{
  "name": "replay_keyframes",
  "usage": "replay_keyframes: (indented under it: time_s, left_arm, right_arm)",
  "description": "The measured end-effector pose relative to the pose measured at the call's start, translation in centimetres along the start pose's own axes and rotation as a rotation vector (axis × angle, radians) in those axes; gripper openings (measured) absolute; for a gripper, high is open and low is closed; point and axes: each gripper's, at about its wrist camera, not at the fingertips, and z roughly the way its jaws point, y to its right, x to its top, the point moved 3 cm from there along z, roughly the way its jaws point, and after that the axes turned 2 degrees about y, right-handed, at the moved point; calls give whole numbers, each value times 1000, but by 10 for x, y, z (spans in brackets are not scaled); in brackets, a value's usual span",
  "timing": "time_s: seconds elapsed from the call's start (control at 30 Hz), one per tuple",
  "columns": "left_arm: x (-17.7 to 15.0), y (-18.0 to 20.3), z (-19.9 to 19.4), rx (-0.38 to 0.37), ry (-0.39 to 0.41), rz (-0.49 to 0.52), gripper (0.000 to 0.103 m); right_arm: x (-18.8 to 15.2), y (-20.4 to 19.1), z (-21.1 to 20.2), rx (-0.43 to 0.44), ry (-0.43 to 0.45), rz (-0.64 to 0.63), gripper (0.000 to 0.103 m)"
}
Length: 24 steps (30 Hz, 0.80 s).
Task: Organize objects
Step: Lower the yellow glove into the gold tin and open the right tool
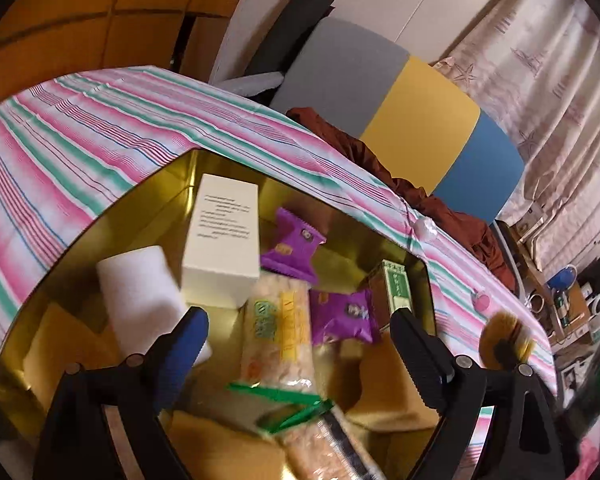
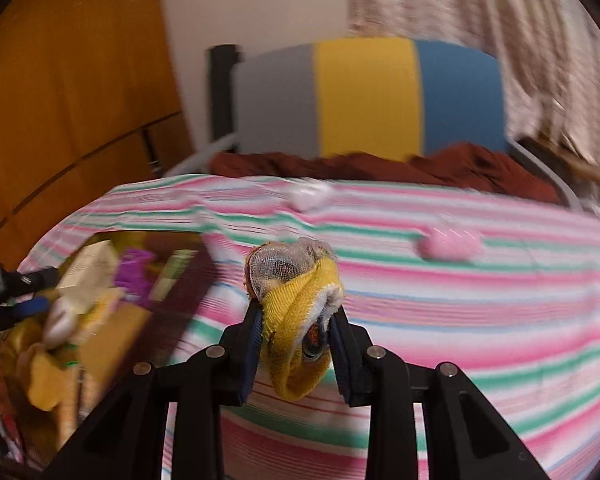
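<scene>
A gold tin (image 1: 112, 220) sits on the striped tablecloth (image 1: 80, 128). Inside lie a white box (image 1: 224, 236), a white foam block (image 1: 140, 300), two purple snack packets (image 1: 292, 244) (image 1: 342, 316), a green carton (image 1: 396, 288) and a long clear snack pack (image 1: 278, 332). My left gripper (image 1: 300, 340) hangs open over the tin, the snack pack lying between its fingers untouched. My right gripper (image 2: 296, 344) is shut on a yellow mesh scrubber (image 2: 296, 300), held above the cloth to the right of the tin (image 2: 112, 336). The scrubber (image 1: 506, 340) also shows blurred at the left view's right side.
Two pink round bits (image 2: 448, 244) (image 2: 308, 196) lie on the cloth. Beyond the table stands a grey, yellow and blue chair back (image 1: 416, 108) with a brown cloth (image 1: 428, 196) on its seat. Clutter sits on the floor at the far right (image 1: 572, 304).
</scene>
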Motion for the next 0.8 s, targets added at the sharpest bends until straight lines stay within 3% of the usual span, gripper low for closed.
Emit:
replay_keyframes:
  time_s: [0.27, 0.57, 0.8]
  left_arm:
    - [-17, 1, -21, 15, 58, 92, 93]
    - [-24, -11, -29, 16, 55, 86, 93]
    - [-25, -13, -28, 17, 52, 89, 94]
  right_arm:
    - [42, -72, 32, 174, -49, -102, 30]
    - [49, -115, 88, 180, -163, -184, 31]
    - [45, -118, 121, 162, -260, -154, 42]
